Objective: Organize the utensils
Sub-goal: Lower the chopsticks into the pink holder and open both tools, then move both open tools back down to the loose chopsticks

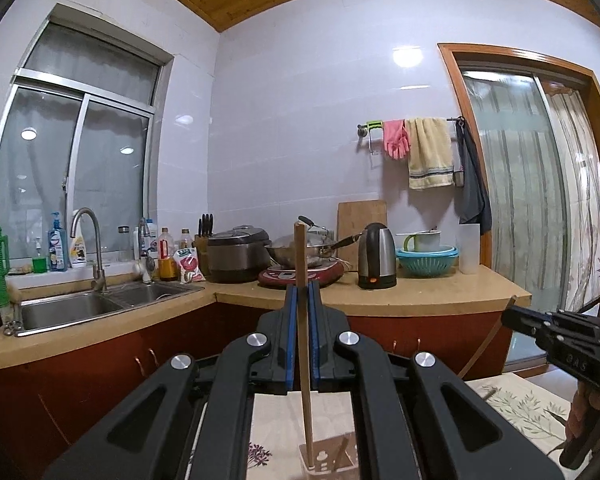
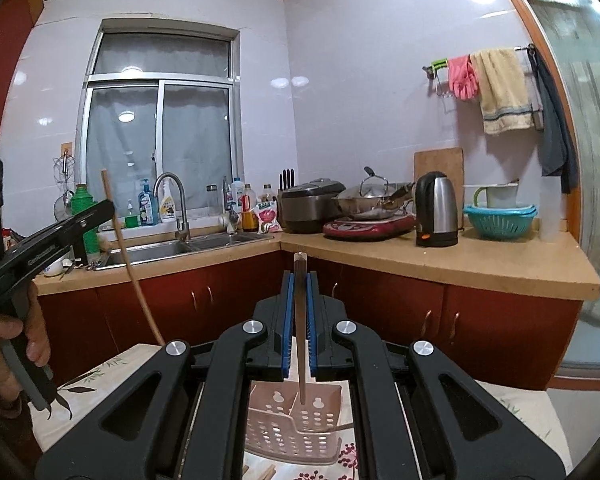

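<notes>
On the left, my left gripper (image 1: 302,292) is clamped on a light wooden chopstick (image 1: 302,320), held upright, tip down over the pink utensil basket (image 2: 292,424). To the right, my right gripper (image 2: 300,284) pinches a darker chopstick (image 2: 301,340) above that same basket on the near tabletop (image 2: 520,412).

A chopstick (image 1: 303,320) is being held upright in each hand-held gripper above the utensil basket (image 2: 292,428), which is sitting on the table (image 2: 112,376); behind, the bench (image 2: 440,256) is carrying a kettle (image 2: 436,210) right of the wok (image 2: 370,200)
</notes>
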`<state>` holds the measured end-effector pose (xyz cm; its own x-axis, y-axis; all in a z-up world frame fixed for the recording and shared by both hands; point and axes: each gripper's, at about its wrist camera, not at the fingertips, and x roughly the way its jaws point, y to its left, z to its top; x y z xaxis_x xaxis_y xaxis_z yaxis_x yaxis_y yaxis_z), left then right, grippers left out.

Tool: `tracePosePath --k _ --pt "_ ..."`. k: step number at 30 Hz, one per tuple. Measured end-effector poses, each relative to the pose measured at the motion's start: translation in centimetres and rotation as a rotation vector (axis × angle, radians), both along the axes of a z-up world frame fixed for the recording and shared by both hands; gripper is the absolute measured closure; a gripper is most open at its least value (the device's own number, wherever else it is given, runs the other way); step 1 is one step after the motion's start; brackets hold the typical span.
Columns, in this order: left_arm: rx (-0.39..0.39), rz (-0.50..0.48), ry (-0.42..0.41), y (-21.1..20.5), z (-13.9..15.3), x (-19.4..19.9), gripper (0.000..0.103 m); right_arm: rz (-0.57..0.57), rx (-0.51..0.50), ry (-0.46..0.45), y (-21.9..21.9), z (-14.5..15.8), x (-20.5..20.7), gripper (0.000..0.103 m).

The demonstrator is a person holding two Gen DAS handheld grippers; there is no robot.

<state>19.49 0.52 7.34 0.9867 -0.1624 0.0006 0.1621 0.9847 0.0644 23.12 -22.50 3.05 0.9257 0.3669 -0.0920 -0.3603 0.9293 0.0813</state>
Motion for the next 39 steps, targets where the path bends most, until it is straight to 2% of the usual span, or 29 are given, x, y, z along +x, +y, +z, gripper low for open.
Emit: tracePosePath --k 3,10,17,20,22,24,28,34,39 --pt "0.007 0.002 -0.004 -0.2 -0.9 1.4 0.097 0.006 0.0 0.021 0.2 -1.0 1.3 0.096" --pt "-0.025 -0.03 0.061 -0.3 -3.9 4.3 0.097 0.006 0.0 0.082 0.5 -3.6 3.2 0.096" --pt "-0.06 -0.041 0.178 0.3 -7.4 5.5 0.096 0.011 -0.007 0.151 0.8 -5.9 4.0 0.096" --pt "-0.063 -0.026 0.228 0.7 -8.5 5.4 0.081 0.01 0.002 0.172 0.8 -6.6 3.8 0.093" --pt "-0.064 -0.017 0.242 0.9 -8.8 5.1 0.064 0.003 0.012 0.173 0.7 -6.8 3.3 0.076" --pt "-0.055 0.004 0.244 1.0 -8.9 4.4 0.054 -0.003 0.011 0.173 0.6 -6.7 2.8 0.075" --pt "-0.024 0.033 0.256 0.9 -9.1 2.4 0.041 -0.01 0.01 0.165 0.2 -6.3 1.1 0.074" --pt "-0.01 0.061 0.276 1.2 -10.3 -1.1 0.033 -0.033 -0.003 0.159 -0.7 -6.5 -3.0 0.073" --pt "-0.019 0.075 0.339 1.6 -12.8 -4.6 0.032 -0.057 -0.019 0.198 -1.3 -9.5 -7.0 0.073"
